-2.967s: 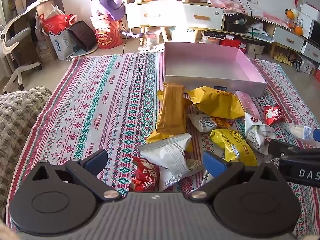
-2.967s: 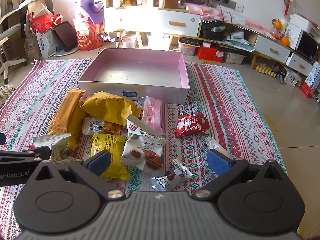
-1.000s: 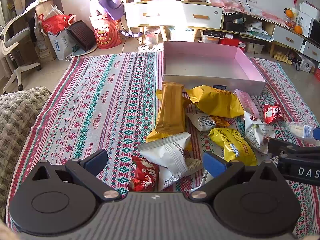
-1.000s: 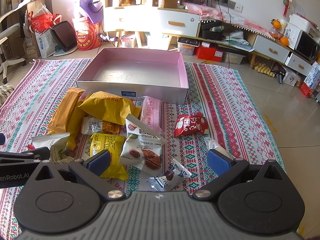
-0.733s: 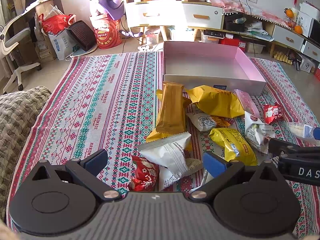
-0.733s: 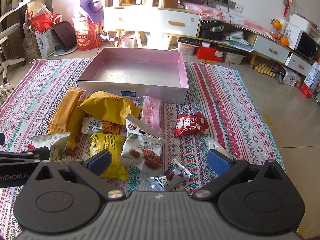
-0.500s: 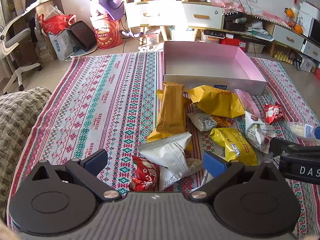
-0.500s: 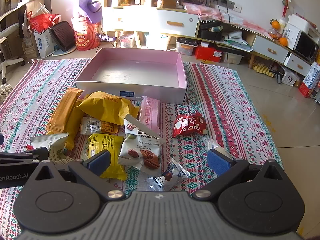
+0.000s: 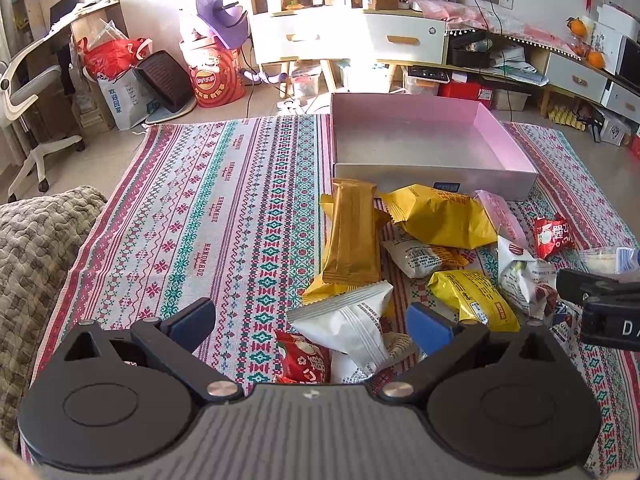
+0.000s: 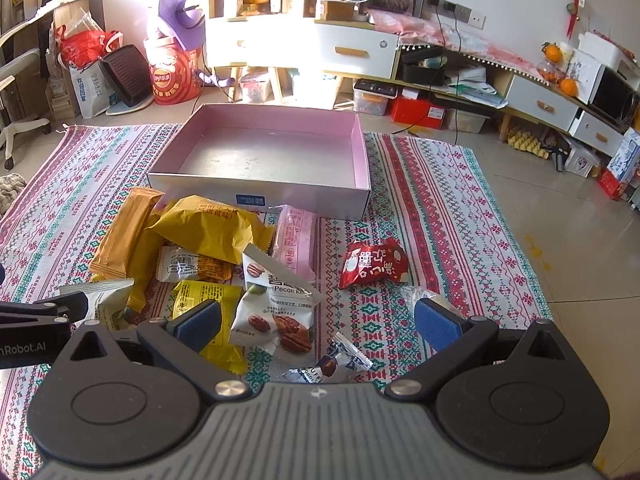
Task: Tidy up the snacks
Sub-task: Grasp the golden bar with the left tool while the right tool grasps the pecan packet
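A heap of snack packets lies on a patterned rug in front of an empty pink box (image 9: pixel 516 148) (image 10: pixel 360 152). The heap holds a long orange bar (image 9: pixel 354 232) (image 10: pixel 126 236), a puffy yellow bag (image 9: pixel 440 216) (image 10: pixel 208 224), a white packet (image 9: pixel 348 320), a pecan packet (image 10: pixel 276 312), a pink packet (image 10: pixel 294 240) and a red packet (image 10: pixel 374 264) (image 9: pixel 554 234). My left gripper (image 9: pixel 310 320) hangs open just above the white packet and a second red packet (image 9: pixel 304 360). My right gripper (image 10: pixel 316 320) hangs open over the pecan packet and a small truffle wrapper (image 10: pixel 332 364). Neither holds anything.
The rug (image 9: pixel 200 208) spreads wide to the left of the heap. A quilted grey cushion (image 9: pixel 36 248) sits at the left edge. Behind the box stand white drawer cabinets (image 10: pixel 352 50), a red crisps tub (image 9: pixel 216 78), bags and an office chair (image 9: pixel 28 120). Bare floor (image 10: pixel 568 216) lies right of the rug.
Both views have shifted only slightly; the right gripper has drifted a little back and up. No packet has moved and both grippers stay open.
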Demonstrator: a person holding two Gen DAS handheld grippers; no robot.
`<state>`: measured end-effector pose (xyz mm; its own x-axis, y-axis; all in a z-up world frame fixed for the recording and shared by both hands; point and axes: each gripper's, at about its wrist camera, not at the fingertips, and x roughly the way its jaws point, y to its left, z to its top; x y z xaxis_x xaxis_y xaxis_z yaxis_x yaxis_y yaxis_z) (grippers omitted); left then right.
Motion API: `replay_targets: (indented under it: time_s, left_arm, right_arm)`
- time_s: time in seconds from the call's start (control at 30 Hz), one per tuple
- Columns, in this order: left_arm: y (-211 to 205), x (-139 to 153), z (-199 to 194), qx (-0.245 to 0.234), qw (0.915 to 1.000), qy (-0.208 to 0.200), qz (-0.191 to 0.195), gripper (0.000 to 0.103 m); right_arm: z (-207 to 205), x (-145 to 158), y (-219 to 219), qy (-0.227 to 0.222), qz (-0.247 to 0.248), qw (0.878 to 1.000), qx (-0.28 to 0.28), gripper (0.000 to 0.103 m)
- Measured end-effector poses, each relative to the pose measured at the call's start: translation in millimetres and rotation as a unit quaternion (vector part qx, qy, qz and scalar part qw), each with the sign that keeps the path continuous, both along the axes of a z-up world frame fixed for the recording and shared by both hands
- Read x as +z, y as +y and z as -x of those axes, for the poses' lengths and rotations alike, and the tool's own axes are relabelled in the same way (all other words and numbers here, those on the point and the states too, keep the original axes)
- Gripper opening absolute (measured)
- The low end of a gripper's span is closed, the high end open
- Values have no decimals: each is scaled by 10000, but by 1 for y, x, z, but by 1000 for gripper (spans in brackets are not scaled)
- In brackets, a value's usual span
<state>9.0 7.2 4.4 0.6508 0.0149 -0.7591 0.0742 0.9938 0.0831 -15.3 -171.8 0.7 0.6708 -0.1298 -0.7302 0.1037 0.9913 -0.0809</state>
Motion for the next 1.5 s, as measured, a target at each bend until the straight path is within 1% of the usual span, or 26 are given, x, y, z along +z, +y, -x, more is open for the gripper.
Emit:
replay_targets:
  time_s: [0.03, 0.13, 0.2, 0.37, 0.47, 0.5, 0.53, 0.6, 0.67, 0.73, 0.77, 0.8, 0.83, 0.93, 1.07, 1.13, 1.17, 1.33, 1.43, 1.5]
  left_arm:
    - [2, 2, -2, -29, 10000, 1, 92, 103]
    - [10, 7, -13, -88, 9991, 166, 382, 103]
    - [11, 9, -19, -181, 9987, 259, 402, 103]
    - [8, 6, -38, -397, 9975, 498, 301, 103]
    - [8, 1, -51, -537, 9944, 815, 400, 103]
    - [8, 0, -54, -552, 9937, 870, 437, 103]
    - [8, -1, -58, -566, 9930, 916, 493, 103]
    - [8, -4, -63, -590, 9922, 921, 593, 103]
    - [8, -8, -67, -612, 9909, 946, 731, 102]
    - [8, -13, -70, -625, 9896, 982, 841, 99]
    - [8, -15, -71, -636, 9890, 1006, 877, 98]
    - [7, -16, -72, -653, 9884, 1026, 915, 95]
    - [7, -18, -75, -661, 9875, 1042, 980, 89]
    - [8, -24, -79, -660, 9862, 1048, 1096, 83]
    - [8, -31, -84, -634, 9863, 1020, 1128, 75]
    - [8, -34, -86, -615, 9864, 997, 1151, 69]
    - [8, -34, -86, -613, 9861, 988, 1190, 68]
    - [8, -34, -85, -592, 9856, 944, 1270, 56]
    - [8, -35, -86, -584, 9870, 874, 1219, 52]
    - [9, -35, -87, -590, 9872, 848, 1211, 51]
  right_arm:
    - [-2, 2, -1, 16, -21, 10000, 18, 103]
    - [-10, 6, -9, 183, -250, 9995, 83, 103]
    - [-17, 7, -16, 365, -453, 9982, 135, 103]
    - [-39, 6, -30, 714, -924, 9931, 142, 103]
    - [-50, 5, -34, 863, -1156, 9892, 258, 98]
    - [-53, 5, -34, 887, -1183, 9885, 305, 97]
    - [-56, 4, -34, 924, -1231, 9874, 370, 97]
    - [-61, 2, -33, 1002, -1310, 9855, 404, 91]
    - [-63, -2, -34, 1084, -1524, 9815, 415, 88]
    - [-64, -7, -37, 1194, -1780, 9759, 404, 84]
    - [-63, -9, -35, 1248, -1819, 9745, 409, 81]
    - [-63, -9, -33, 1287, -1830, 9737, 441, 79]
    - [-63, -9, -31, 1316, -1845, 9727, 489, 78]
    - [-65, -13, -28, 1435, -1903, 9698, 522, 70]
    - [-70, -23, -31, 1662, -2113, 9619, 494, 60]
    - [-69, -26, -30, 1699, -2095, 9618, 466, 58]
    - [-70, -28, -31, 1757, -2105, 9607, 443, 53]
    - [-70, -37, -31, 1873, -2201, 9566, 372, 51]
    - [-72, -41, -29, 1892, -2211, 9560, 374, 51]
    - [-74, -44, -29, 1955, -2271, 9533, 370, 51]
